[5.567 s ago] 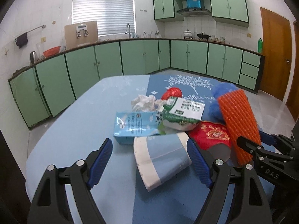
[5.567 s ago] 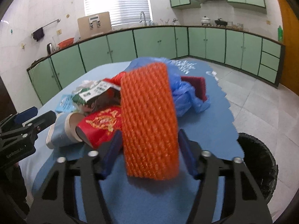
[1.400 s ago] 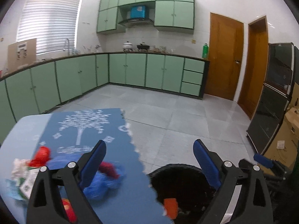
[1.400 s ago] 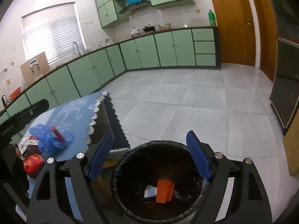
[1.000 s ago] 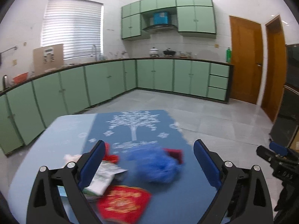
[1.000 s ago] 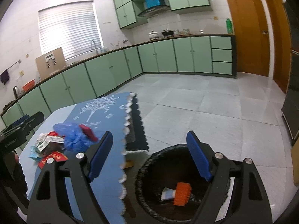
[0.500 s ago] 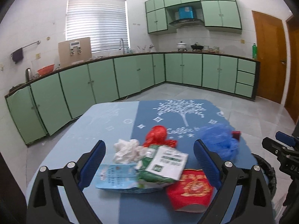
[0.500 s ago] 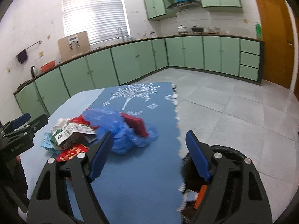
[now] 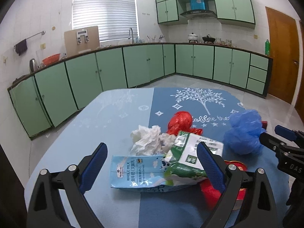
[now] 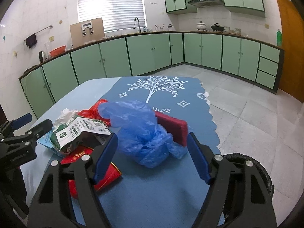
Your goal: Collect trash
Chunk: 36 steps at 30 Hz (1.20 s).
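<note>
Hovering wide, empty: left gripper (image 9: 151, 163) over milk carton (image 9: 136, 172) | right gripper (image 10: 152, 153) – closing around blue bag (image 10: 138, 131) – alone shows bin (image 10: 252, 169) at 4 o'clock

Blue-clothed table (image 9: 106, 114) under litter (image 9: 152, 171)

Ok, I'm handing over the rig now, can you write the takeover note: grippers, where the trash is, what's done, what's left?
Left gripper: open, empty, aimed at the milk carton.
Right gripper: empty, jaws just been closing a little, blue plastic bag ahead of them, untouched.
On the table: carton, green-white pouch, crumpled tissue, red bag, red packet, dark red block.
Bin: at the table's right edge.
Left: bin all six.
</note>
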{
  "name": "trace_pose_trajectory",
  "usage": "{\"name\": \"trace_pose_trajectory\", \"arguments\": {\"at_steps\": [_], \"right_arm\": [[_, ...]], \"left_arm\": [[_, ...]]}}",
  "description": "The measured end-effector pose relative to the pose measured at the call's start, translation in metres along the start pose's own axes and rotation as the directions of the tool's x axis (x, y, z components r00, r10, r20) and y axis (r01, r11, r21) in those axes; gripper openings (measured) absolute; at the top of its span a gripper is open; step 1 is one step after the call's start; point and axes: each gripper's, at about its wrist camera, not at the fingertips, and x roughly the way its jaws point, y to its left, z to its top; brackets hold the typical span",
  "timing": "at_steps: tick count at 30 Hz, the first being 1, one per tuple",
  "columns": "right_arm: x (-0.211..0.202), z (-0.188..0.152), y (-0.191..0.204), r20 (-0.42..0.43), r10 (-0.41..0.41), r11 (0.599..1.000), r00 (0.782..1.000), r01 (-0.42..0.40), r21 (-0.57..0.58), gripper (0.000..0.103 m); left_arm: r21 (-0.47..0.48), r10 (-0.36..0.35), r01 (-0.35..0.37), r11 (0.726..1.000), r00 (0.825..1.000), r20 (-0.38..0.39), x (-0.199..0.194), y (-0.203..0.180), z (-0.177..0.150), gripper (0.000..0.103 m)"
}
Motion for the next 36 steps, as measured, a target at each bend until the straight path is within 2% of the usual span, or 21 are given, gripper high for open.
{"name": "trace_pose_trajectory", "arguments": {"at_steps": [4,10,12,14,25,27,30,32,33,35,36], "right_arm": [[0.004,0.001,0.001,-0.006,-0.003,1.0,1.0,0.003,-0.005,0.072],[0.007,0.003,0.006,-0.009,0.001,1.0,1.0,-0.001,-0.004,0.072],[0.008,0.004,0.006,-0.009,0.002,1.0,1.0,-0.002,-0.003,0.072],[0.009,0.004,0.007,-0.012,0.0,1.0,1.0,0.0,-0.003,0.072],[0.017,0.006,0.018,-0.021,0.011,1.0,1.0,-0.011,-0.008,0.071],[0.018,0.006,0.018,-0.023,0.011,1.0,1.0,-0.012,-0.009,0.071],[0.018,0.007,0.017,-0.025,0.01,1.0,1.0,-0.01,-0.007,0.071],[0.018,0.007,0.017,-0.024,0.008,1.0,1.0,-0.008,-0.004,0.071],[0.018,0.007,0.016,-0.024,0.007,1.0,1.0,-0.007,-0.004,0.071],[0.018,0.007,0.016,-0.024,0.006,1.0,1.0,-0.006,-0.003,0.071],[0.018,0.007,0.015,-0.024,0.006,1.0,1.0,-0.006,-0.002,0.071]], "left_arm": [[-0.006,0.005,-0.005,1.0,1.0,-0.007,0.01,0.005,-0.001,0.092],[-0.024,-0.003,0.002,1.0,1.0,-0.027,0.019,0.015,-0.002,0.086],[-0.031,-0.008,0.007,0.999,1.0,-0.022,0.017,0.019,-0.002,0.081],[-0.028,-0.011,0.01,1.0,1.0,-0.024,0.016,0.021,-0.003,0.072],[-0.07,-0.031,0.029,0.997,0.999,-0.031,0.022,0.036,0.001,0.071],[-0.074,-0.048,0.045,0.996,0.998,-0.039,0.027,0.036,0.002,0.065],[-0.089,-0.096,0.09,0.992,0.993,-0.067,0.037,0.036,0.002,0.052],[-0.102,-0.131,0.122,0.987,0.987,-0.088,0.043,0.036,0.0,0.033],[-0.11,-0.143,0.132,0.985,0.985,-0.096,0.045,0.037,-0.001,0.029],[-0.116,-0.149,0.137,0.984,0.983,-0.103,0.047,0.037,-0.003,0.016],[-0.114,-0.149,0.138,0.984,0.983,-0.102,0.046,0.036,-0.004,0.013]]}}
